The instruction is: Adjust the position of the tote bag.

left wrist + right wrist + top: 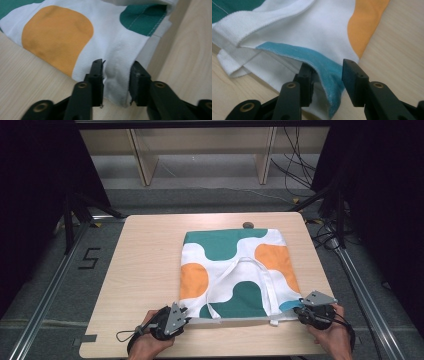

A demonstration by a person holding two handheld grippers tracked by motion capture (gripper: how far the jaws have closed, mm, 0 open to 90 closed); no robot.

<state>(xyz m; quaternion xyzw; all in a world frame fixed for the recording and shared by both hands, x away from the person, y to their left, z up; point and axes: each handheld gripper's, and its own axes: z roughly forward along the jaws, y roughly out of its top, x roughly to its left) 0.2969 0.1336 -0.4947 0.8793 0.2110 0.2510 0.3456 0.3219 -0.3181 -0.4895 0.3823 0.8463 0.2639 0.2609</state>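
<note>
Straddling the bag's (235, 270) corners, both claws (115, 75) (327, 80) gape.

Light wooden table (150, 265), grey floor (210, 195), pale wooden shelving (200, 145) behind, dark surroundings, black cables (295, 165).

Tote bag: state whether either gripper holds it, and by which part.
Neither clearly grips. The left gripper straddles the tote bag near corner, the right gripper its open rim's corner; jaws look parted.

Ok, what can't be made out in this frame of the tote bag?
- Small dark thing at the table's far edge, high view: too small to identify.
- Tote bag inside: hidden by its own cloth.
- Left gripper, left gripper view: unclear whether the pads press the hem.
- Right gripper: near jaw partly under the blue hem.
</note>
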